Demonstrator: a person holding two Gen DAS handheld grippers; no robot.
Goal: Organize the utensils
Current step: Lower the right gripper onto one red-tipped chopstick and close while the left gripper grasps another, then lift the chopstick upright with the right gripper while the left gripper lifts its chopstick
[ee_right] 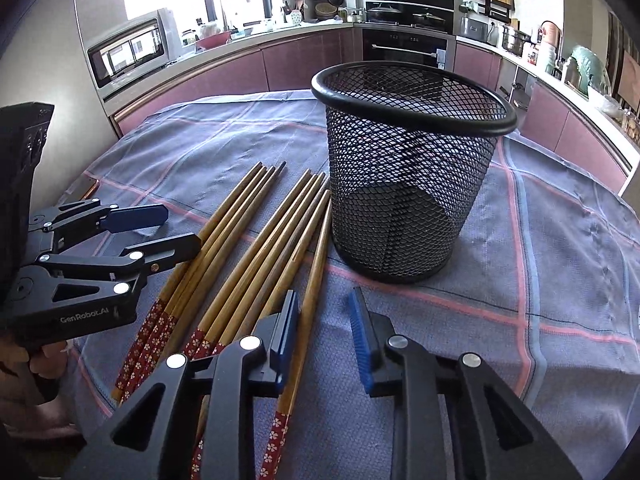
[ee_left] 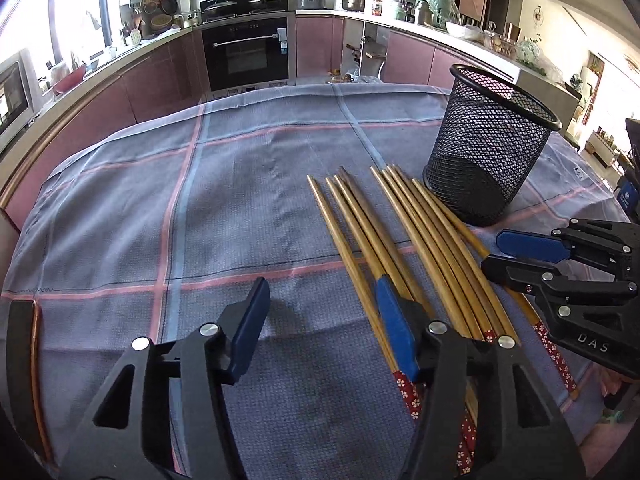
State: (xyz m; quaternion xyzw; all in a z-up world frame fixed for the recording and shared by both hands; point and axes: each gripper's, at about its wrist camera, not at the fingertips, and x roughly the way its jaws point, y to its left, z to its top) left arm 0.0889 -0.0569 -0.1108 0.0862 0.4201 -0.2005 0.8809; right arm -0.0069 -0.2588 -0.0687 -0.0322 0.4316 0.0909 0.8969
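Several wooden chopsticks (ee_left: 420, 240) (ee_right: 248, 240) with red flowered handles lie in two bunches on the cloth, tips pointing away. An empty black mesh cup (ee_left: 488, 148) (ee_right: 408, 168) stands upright just right of their tips. My left gripper (ee_left: 324, 320) (ee_right: 160, 232) is open over the left bunch, its right pad (ee_left: 394, 328) resting above the chopsticks and the leftmost stick just inside it. My right gripper (ee_right: 324, 332) (ee_left: 508, 254) is open low over the right bunch. The rightmost chopstick lies between its fingers beside the left pad (ee_right: 286, 328), clear of the other pad.
A grey-blue checked cloth (ee_left: 200, 200) covers the table. A copper-coloured table rim (ee_left: 36, 340) shows at the near left. A person's hand (ee_right: 44, 360) holds the left gripper. Kitchen cabinets and an oven (ee_left: 246, 54) stand beyond the far edge.
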